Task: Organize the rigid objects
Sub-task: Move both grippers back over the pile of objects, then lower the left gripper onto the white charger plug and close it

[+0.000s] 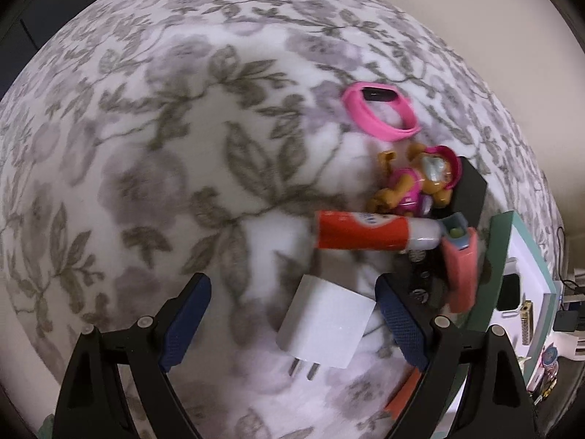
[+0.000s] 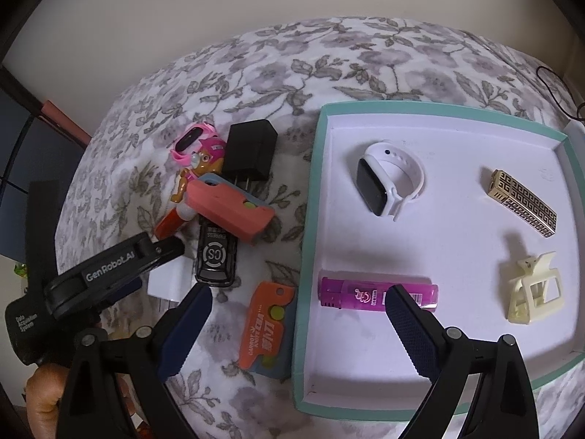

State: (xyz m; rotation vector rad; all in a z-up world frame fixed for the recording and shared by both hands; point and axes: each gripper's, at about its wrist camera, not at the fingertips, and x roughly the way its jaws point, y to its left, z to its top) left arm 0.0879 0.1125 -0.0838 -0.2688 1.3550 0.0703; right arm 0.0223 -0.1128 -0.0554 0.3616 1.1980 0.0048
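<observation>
Charger block (image 1: 327,323), the white wall plug kind, is what's lined up right now. It's lying flat on the floral blanket (image 1: 153,168) between the jaws of the left gripper (image 1: 294,323), prongs pointing toward the near edge. The jaws are spread wide and nothing is being gripped yet; the right-hand pad looks to sit just beside the block's corner, though with the motion blur actual contact can't be called.

Handling-wise, it's probably light, hard and totally stiff, with smooth glossy plastic that could slip a bit. It's best taken across the two flat sides of the body, not by the metal prongs. The soft blanket will give under it, so some sink is to be expected when pressing down.

Just beyond it, a red and white tube (image 1: 373,232) lies crosswise, with a dog figure (image 1: 413,183) and a pink wristband (image 1: 380,113) farther off. A coral folding toy (image 2: 230,208) is stacked over a black toy car (image 2: 215,256), next to a black charger (image 2: 250,155). An orange carrot knife (image 2: 265,323) sits near the tray's left wall.

The teal-rimmed tray (image 2: 305,241) is off to the right, already holding a white watch (image 2: 389,179), gold clip (image 2: 523,203), cream claw clip (image 2: 532,289) and purple lighter (image 2: 376,292). The right gripper (image 2: 298,323) hangs over the tray's near left area, jaws wide and nothing held.
</observation>
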